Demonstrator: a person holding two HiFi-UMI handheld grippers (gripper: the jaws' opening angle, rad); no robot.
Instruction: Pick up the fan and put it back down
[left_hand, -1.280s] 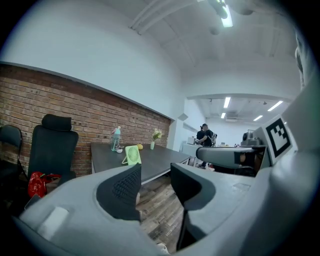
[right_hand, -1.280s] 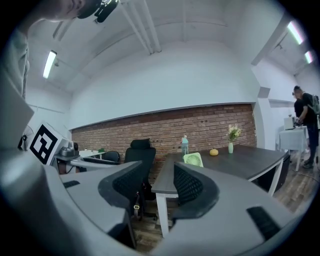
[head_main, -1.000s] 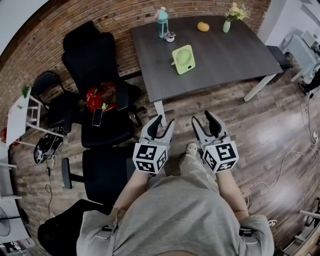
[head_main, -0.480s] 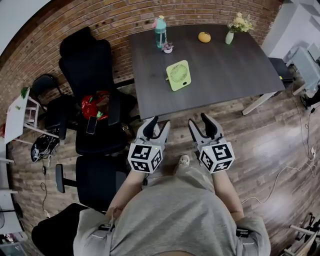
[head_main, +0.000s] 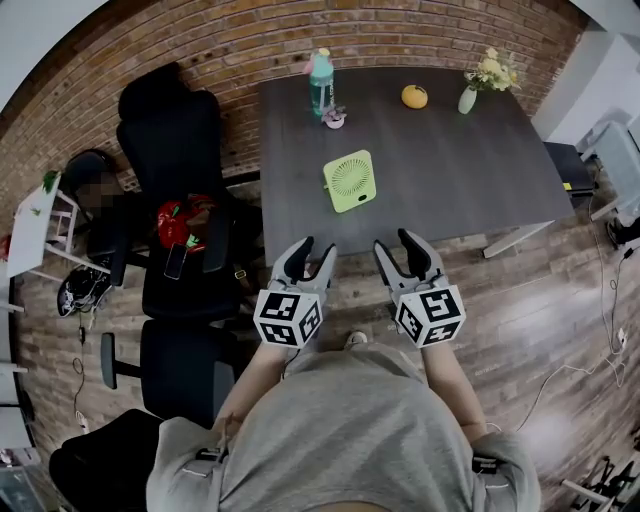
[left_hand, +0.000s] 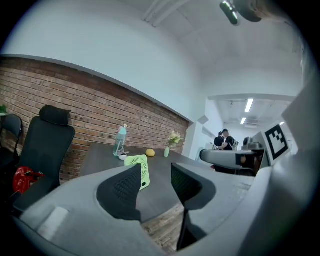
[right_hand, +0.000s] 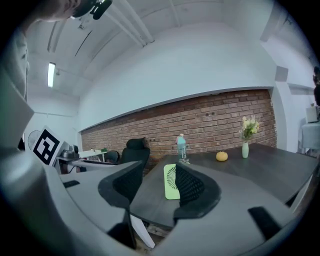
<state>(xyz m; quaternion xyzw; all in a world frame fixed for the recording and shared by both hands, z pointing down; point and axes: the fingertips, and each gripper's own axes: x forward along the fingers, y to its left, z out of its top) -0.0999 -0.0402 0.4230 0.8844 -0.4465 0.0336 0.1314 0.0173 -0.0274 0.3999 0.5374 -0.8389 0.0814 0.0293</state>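
Left grey two-jaw gripper (head_main: 316, 248) and right grey two-jaw gripper (head_main: 395, 243) were held spread, nothing pinched. The light-green square plastic fan (head_main: 350, 181) was propped ahead, between both, well apart, on the dark grey table (head_main: 470, 150). Risk: fan could be toppled if nudged off-centre.

Both forearms (head_main: 262, 372) are extended forward from the torso, roughly parallel. The grippers sit side by side, just short of the near edge of the table (head_main: 450, 150), and point toward it.

The left gripper (head_main: 316, 248) has its jaws apart with nothing between the pads. The right gripper (head_main: 394, 242) has its jaws apart and is empty.

The marker cubes (head_main: 428, 317) are at the wrist end and face up. Neither gripper touches the table.
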